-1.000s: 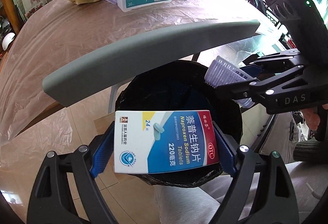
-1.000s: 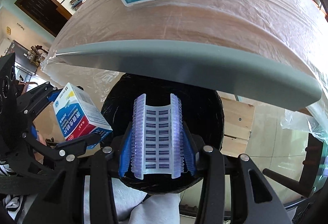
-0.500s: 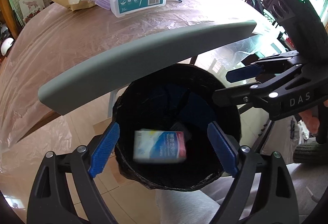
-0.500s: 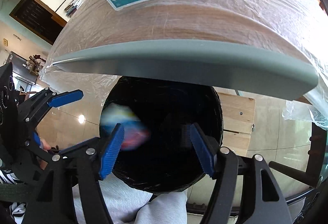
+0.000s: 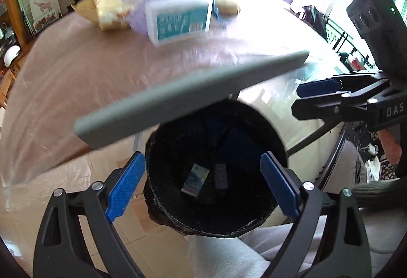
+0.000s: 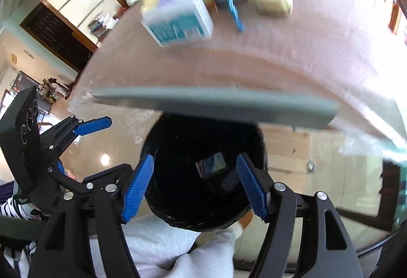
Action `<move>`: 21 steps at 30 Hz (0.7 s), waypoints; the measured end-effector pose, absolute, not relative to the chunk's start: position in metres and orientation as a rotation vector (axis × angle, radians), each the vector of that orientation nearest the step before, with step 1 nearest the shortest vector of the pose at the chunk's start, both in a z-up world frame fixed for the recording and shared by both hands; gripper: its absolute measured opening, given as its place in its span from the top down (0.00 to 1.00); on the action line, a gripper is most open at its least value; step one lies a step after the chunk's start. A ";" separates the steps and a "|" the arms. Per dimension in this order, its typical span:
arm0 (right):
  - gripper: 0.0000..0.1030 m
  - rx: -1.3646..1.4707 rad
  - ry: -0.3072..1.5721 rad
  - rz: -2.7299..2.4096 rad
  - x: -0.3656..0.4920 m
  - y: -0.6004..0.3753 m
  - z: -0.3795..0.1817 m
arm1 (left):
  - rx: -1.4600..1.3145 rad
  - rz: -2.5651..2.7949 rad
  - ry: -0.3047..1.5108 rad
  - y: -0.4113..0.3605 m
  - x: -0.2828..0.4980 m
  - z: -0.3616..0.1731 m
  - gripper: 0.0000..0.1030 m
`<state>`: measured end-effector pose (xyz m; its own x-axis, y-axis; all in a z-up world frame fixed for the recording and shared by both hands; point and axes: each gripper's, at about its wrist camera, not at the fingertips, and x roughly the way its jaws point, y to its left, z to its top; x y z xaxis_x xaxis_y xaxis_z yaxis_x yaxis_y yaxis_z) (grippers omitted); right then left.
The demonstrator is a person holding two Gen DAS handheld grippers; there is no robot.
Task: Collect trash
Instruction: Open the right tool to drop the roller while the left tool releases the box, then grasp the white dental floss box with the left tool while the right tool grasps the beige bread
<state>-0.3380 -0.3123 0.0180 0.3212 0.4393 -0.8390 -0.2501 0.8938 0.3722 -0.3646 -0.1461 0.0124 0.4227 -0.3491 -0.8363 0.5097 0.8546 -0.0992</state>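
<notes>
Both tongs now wide, empty: left tongs (image 5: 201, 186), right tongs (image 6: 195, 186). Pill box (image 5: 195, 179) and strip dropped, lying in bin (image 5: 277, 148). Floss box (image 5: 179, 20) remains on counter (image 5: 89, 69), next pick.

A home dining room: plastic-covered table (image 5: 101, 69), bookshelves (image 6: 106, 21), tiled floor (image 5: 76, 176)

Glossy black plastic bin liner (image 5: 213, 227), crinkly clear plastic film over table (image 5: 76, 90), matt grey edge
</notes>
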 end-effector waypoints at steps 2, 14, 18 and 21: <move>0.19 0.155 1.089 0.421 -0.338 -0.318 0.040 | 0.154 -0.528 0.957 -0.142 -0.364 0.031 0.10; 0.08 -0.157 0.876 0.087 -0.242 -0.345 0.067 | 0.091 -0.371 0.833 -0.171 -0.302 0.068 0.02; 0.08 -0.208 0.918 0.124 -0.214 -0.349 0.055 | 0.088 -0.360 0.862 -0.180 -0.285 0.058 0.02; 0.08 -0.211 0.925 0.148 -0.204 -0.352 0.052 | 0.058 -0.345 0.889 -0.182 -0.273 0.051 0.02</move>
